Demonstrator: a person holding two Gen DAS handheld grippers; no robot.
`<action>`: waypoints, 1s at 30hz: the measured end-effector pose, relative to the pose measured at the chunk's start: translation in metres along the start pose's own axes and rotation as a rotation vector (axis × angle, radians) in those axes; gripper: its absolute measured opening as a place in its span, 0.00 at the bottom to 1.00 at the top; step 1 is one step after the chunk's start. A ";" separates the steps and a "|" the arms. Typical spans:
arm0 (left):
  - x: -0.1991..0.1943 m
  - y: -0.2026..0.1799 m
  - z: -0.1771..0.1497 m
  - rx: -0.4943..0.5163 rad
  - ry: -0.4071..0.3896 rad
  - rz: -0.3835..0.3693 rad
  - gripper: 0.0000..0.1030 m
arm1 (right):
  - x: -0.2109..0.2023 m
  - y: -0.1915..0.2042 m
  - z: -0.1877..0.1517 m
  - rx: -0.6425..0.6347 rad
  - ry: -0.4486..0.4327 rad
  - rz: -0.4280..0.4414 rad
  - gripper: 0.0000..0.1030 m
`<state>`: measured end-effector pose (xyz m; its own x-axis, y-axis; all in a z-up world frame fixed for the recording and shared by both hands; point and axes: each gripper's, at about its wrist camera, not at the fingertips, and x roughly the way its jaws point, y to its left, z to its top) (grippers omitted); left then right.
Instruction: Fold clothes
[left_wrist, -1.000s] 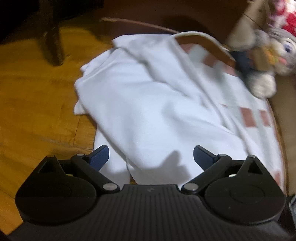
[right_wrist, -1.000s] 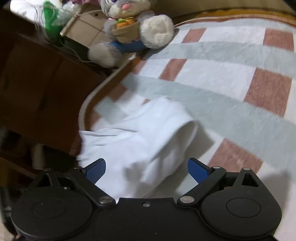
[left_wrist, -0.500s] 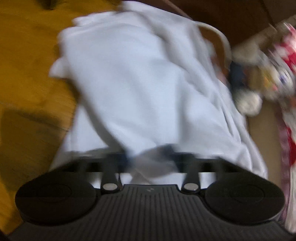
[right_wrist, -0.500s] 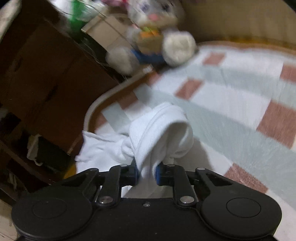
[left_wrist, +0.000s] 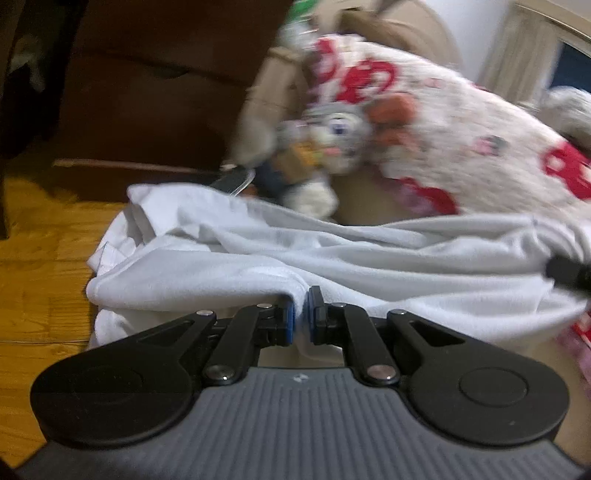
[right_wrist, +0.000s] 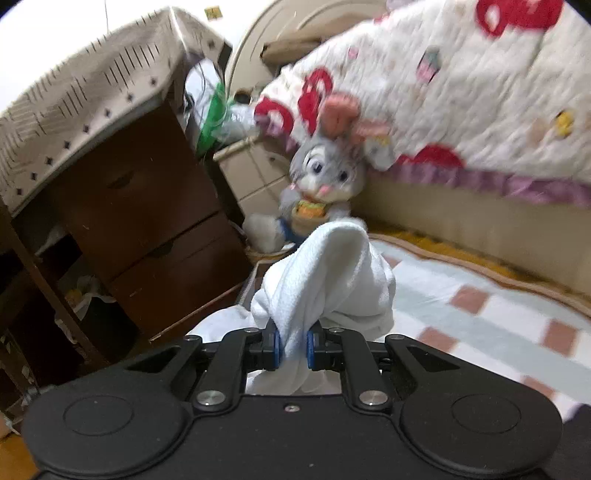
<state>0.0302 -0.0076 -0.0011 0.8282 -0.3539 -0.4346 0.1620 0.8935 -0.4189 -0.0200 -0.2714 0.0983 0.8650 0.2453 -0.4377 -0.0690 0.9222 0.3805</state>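
the left gripper (left_wrist: 302, 314) has its fingers clamped on an edge of the white garment (left_wrist: 332, 258), which stretches in rumpled folds from the wooden floor (left_wrist: 40, 266) side across to the right. behind the cloth sits a grey stuffed rabbit (left_wrist: 332, 147) against a red-flowered quilt (left_wrist: 461, 122). the right gripper (right_wrist: 292, 347) pinches a bunched fold of the same white garment (right_wrist: 328, 280), raised over the checked blanket (right_wrist: 480, 306), with a brown dresser (right_wrist: 147, 206) at left and the rabbit (right_wrist: 325, 177) beyond.
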 end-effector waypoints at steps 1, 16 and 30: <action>-0.010 -0.012 -0.004 0.017 -0.004 -0.022 0.07 | -0.018 0.002 0.002 -0.017 -0.007 -0.015 0.15; -0.116 -0.161 -0.076 0.227 -0.020 -0.312 0.06 | -0.241 -0.047 -0.032 -0.007 -0.143 -0.168 0.15; -0.013 -0.252 -0.134 0.550 0.120 -0.284 0.06 | -0.212 -0.276 -0.096 0.418 -0.069 -0.155 0.16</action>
<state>-0.0930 -0.2656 0.0037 0.6517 -0.5980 -0.4666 0.6450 0.7606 -0.0737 -0.2320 -0.5497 0.0081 0.8813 0.0800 -0.4657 0.2585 0.7433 0.6170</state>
